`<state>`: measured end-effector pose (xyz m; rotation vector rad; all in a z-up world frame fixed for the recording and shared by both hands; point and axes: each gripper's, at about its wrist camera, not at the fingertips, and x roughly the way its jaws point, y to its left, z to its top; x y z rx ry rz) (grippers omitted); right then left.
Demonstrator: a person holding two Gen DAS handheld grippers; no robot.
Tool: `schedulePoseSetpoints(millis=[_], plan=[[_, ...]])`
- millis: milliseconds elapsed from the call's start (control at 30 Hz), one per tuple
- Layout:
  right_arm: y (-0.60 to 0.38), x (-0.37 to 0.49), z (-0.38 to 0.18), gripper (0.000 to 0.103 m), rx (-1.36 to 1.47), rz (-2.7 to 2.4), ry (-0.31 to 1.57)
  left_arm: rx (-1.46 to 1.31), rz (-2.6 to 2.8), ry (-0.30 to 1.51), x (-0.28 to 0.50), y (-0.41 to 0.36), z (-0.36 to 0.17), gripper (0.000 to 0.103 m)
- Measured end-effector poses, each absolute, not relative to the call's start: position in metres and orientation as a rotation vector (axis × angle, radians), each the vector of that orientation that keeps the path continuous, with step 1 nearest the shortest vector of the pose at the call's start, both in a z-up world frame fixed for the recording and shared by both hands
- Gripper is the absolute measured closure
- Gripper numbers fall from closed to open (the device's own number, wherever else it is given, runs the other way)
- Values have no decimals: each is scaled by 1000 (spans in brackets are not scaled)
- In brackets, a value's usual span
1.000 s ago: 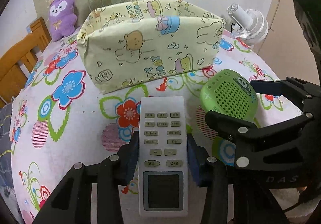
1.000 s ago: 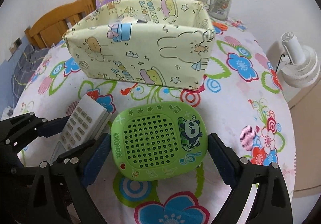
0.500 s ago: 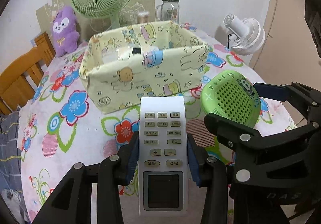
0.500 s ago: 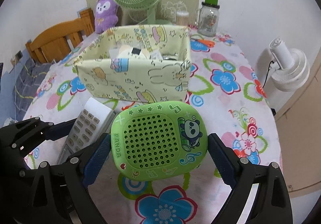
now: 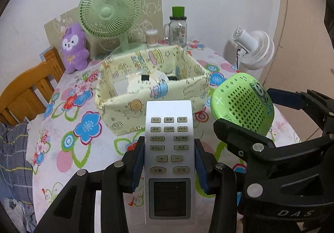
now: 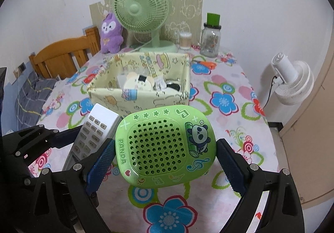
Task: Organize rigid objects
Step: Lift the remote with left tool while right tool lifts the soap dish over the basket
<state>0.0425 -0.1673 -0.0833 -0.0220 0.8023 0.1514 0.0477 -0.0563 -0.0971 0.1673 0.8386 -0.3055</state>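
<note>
Your left tool [image 5: 169, 167] is clamped on a white remote control [image 5: 169, 155], blue pads pressed to both long sides at about mid-length, buttons up, display end toward you. Remote is clear of the bench [image 5: 68, 149], its far end pointing at the fabric bin [image 5: 125, 111].

Your right tool [image 6: 165, 159] is clamped on a green panda speaker [image 6: 165, 145]; pads bear on its left and right edges, jaws set wide to span it. Grille side faces the camera, "PANDA" printed along the left edge. It too is held above the floral cloth.

The two tools sit close side by side: from the left wrist view the speaker [image 5: 242, 103] shows just right of the remote; from the right wrist view the remote [image 6: 94, 134] shows just left of the speaker.

The bin [image 6: 142, 97], pale yellow with cartoon print, stands open-topped on the bench ahead of both tools. It already holds several small items; one looks like a round white panda-faced piece, the rest too small to tell.

Behind the bin: green desk fan [image 6: 142, 7], purple plush toy [image 6: 109, 33], glass jar with green lid [image 6: 210, 38]. White fan [image 6: 292, 82] stands off the bench at right.
</note>
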Motion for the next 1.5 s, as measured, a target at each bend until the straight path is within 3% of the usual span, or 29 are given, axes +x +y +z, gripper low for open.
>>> schedulePoseSetpoints(millis=[467, 1500], plan=[[-166, 55, -61, 8, -3, 157, 751, 161, -277, 795, 63, -52, -74, 58], [-160, 149, -64, 7, 61, 195, 742, 126, -212, 845, 157, -47, -81, 58]])
